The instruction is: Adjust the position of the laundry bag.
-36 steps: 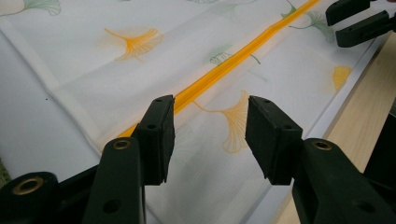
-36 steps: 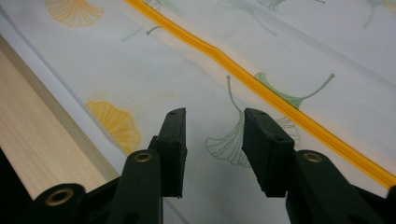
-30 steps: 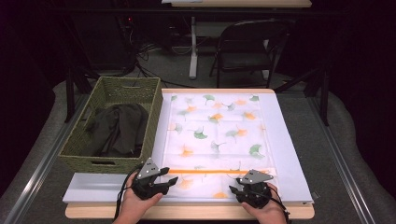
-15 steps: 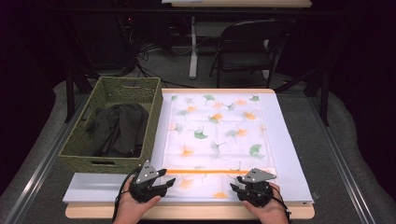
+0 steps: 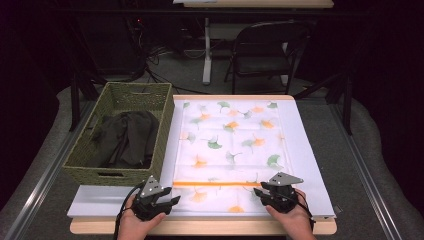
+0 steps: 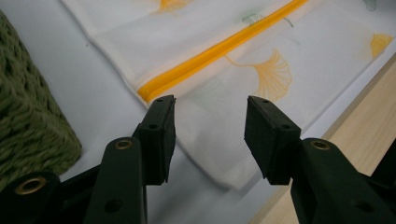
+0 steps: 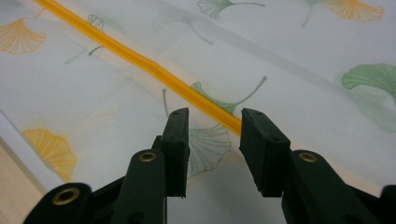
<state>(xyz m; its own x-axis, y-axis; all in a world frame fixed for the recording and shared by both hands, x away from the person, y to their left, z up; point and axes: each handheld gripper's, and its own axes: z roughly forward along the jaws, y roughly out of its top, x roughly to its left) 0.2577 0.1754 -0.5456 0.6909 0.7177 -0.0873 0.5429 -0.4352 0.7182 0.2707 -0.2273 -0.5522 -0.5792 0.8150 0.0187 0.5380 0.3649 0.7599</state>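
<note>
My left gripper [image 5: 171, 200] and right gripper [image 5: 257, 192] sat at the bottom of the frame, jaws parted and just closing, gripping nothing, above the near corners of the leaf-print cloth [image 5: 232, 150] spread mid-frame.

White cloth [image 5: 235, 150] w/ green/orange leaves, orange stripe [image 5: 212, 184]; green basket [image 5: 120, 172].

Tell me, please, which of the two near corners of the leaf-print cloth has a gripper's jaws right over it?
The near left corner: the left gripper has its open jaws astride it. The right gripper sits over the cloth by its orange stripe.
</note>
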